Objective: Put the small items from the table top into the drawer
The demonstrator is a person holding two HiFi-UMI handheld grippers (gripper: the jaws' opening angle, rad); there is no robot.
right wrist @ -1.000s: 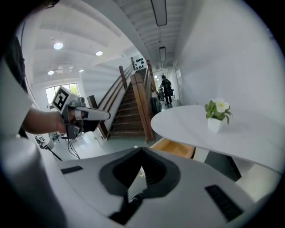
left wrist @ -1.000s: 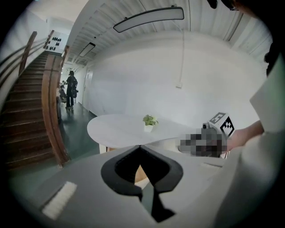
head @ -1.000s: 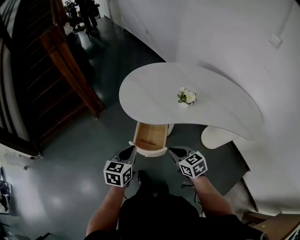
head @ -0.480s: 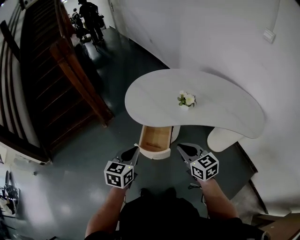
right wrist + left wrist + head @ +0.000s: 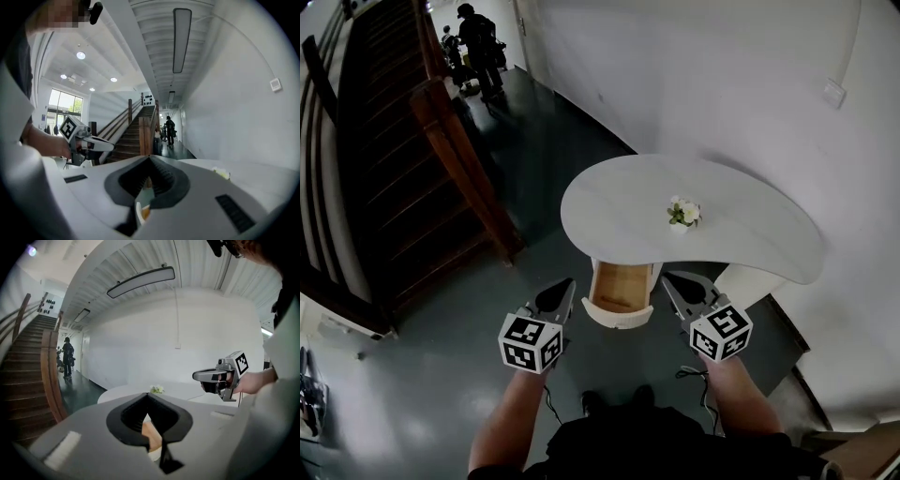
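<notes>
With the left gripper (image 5: 563, 290) and right gripper (image 5: 674, 284) both clenched empty either side of the open drawer (image 5: 619, 287), whose long axis points out from the table (image 5: 750, 225) toward the person, the one small item, apparently an upright flower posy (image 5: 683, 214), sits ahead on the top, nearer the right gripper

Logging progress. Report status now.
Both shut, empty: left gripper, right gripper, flanking open drawer. Small flowers on table, untouched. Nothing in the way.
</notes>
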